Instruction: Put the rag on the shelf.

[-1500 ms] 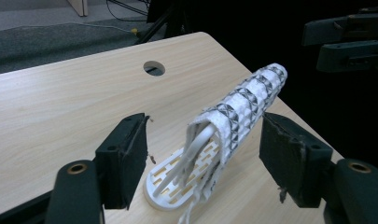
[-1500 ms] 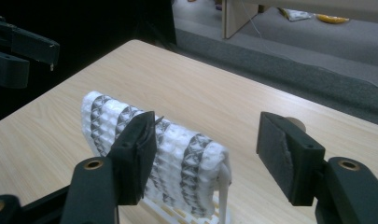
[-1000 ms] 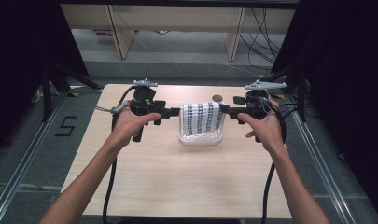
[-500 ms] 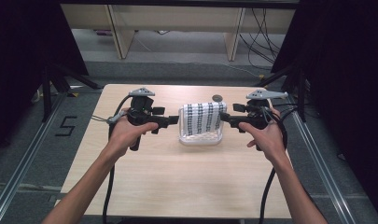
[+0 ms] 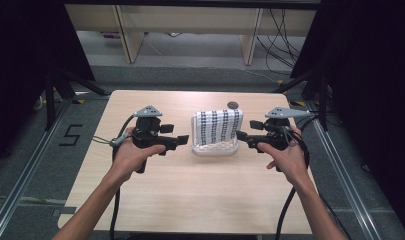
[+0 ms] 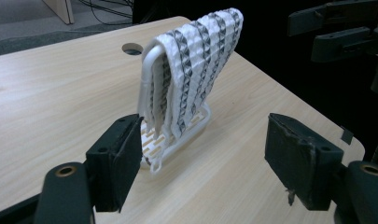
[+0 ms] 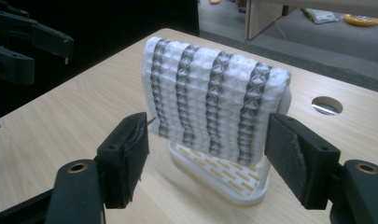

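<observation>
Towel [image 7: 210,100] hides the rack's [image 7: 224,179] bars; both grippers [image 5: 182,142] [image 5: 241,135] gape, empty

A light wooden table [image 5: 205,195] with a round hole [image 5: 233,105] near its far edge stands on grey floor [image 5: 190,55] with black cables [image 5: 277,25].

Ahead of my left gripper's [image 6: 203,154] jaws, the towel [image 6: 196,65] covers most of the white rack [image 6: 175,140], so I cannot count its bars. The near left jaw hides one corner of the rack's base. Beyond the right jaw, the other gripper [image 6: 345,32] is cut by the picture's edge.
</observation>
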Tool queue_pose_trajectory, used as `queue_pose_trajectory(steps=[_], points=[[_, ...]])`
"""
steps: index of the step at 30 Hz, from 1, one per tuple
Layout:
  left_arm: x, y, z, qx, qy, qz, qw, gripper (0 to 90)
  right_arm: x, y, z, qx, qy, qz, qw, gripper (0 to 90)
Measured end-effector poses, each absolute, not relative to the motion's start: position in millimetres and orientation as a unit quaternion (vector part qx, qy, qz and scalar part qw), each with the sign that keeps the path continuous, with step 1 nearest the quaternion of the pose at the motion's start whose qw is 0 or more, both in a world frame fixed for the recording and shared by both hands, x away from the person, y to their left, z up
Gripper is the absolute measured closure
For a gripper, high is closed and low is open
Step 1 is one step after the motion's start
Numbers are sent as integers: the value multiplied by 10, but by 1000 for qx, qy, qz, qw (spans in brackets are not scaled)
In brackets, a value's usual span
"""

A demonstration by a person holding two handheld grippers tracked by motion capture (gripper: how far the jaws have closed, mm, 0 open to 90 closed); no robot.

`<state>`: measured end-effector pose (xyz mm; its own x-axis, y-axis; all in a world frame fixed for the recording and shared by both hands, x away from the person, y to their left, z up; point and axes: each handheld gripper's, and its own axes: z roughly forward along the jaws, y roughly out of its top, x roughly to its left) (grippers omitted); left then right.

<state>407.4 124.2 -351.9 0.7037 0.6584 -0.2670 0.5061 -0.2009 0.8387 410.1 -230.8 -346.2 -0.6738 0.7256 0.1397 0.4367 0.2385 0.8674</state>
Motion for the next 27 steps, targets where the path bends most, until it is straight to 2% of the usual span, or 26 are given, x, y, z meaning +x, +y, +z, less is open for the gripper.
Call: queue_pose_trajectory(steps=[10, 11, 12, 16, 27], points=[[3965, 1301, -3648, 772, 373, 83, 509, 256, 3970, -2321, -3544, 369, 766, 506, 143, 316], [3953, 1305, -3659, 772, 374, 87, 507, 255, 3937, -2302, -3551, 380, 765, 503, 131, 316], [3945, 1311, -3674, 771, 374, 87, 508, 253, 3939, -2304, -3565, 371, 768, 502, 145, 315], [3917, 1341, -3723, 772, 373, 83, 508, 245, 3877, -2286, -3599, 372, 769, 503, 131, 312], [3813, 1369, -3824, 776, 365, 92, 506, 184, 3757, -2260, -3696, 360, 774, 506, 125, 284]])
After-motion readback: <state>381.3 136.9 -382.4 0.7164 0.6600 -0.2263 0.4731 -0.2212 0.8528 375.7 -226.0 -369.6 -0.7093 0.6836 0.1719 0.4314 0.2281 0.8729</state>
